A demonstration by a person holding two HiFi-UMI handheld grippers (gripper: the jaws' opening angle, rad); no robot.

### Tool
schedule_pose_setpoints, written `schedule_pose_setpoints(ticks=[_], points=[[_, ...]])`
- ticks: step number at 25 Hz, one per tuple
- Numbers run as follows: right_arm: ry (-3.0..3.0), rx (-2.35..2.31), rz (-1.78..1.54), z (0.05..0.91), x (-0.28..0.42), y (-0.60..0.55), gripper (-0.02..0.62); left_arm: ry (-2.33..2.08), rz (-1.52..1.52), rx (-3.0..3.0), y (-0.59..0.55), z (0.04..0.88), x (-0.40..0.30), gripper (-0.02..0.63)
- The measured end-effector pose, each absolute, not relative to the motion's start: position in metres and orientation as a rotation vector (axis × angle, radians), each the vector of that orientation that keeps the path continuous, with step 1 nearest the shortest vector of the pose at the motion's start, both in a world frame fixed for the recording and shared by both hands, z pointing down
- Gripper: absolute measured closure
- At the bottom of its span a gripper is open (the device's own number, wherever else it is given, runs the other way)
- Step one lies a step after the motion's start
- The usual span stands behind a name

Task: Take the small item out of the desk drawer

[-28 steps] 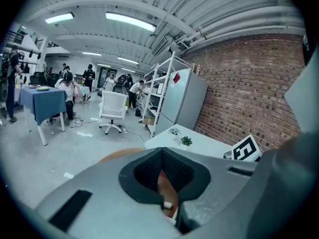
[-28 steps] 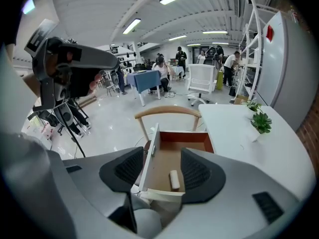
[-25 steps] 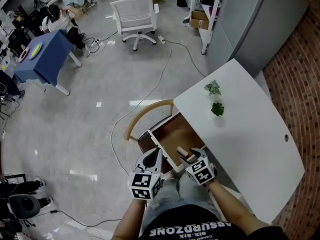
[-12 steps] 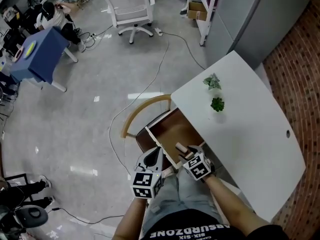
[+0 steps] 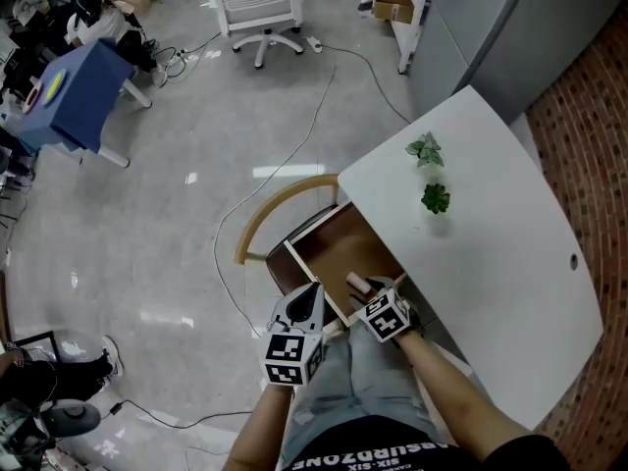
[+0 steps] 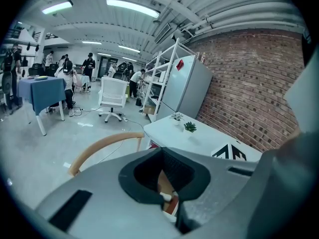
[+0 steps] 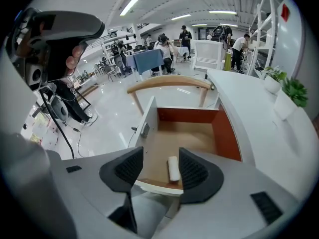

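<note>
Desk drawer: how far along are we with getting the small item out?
Done: the drawer is pulled open. In hand: the right claw is open over the small white item, which lies on the drawer floor near the front edge, not yet gripped. The left claw looks shut on nothing. Left: close on the item and lift it out.

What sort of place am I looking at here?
Probably an open lab or workshop-office: a white swivel office chair and blue-draped table on a glossy grey floor, a red brick wall, and people in the distance.
</note>
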State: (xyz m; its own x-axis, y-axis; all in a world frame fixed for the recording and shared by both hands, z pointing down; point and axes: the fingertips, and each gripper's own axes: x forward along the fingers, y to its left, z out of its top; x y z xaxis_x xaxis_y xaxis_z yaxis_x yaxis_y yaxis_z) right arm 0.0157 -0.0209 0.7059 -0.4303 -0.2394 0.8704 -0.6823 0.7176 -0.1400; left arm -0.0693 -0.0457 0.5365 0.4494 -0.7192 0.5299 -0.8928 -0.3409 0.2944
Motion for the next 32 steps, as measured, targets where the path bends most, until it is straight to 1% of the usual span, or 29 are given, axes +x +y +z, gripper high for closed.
schedule_pose_setpoints(ticks=[18, 32], points=[[-1.92, 0.619, 0.625, 0.778, 0.022, -0.032, 0.38, -1.287, 0.504, 2.155, -0.055, 0.579, -0.056, 0.6], [-1.849, 0.543, 0.613, 0.823, 0.019, -0.036, 0.38, -1.284, 0.548, 2.109, -0.052, 0.606, -0.067, 0.6]])
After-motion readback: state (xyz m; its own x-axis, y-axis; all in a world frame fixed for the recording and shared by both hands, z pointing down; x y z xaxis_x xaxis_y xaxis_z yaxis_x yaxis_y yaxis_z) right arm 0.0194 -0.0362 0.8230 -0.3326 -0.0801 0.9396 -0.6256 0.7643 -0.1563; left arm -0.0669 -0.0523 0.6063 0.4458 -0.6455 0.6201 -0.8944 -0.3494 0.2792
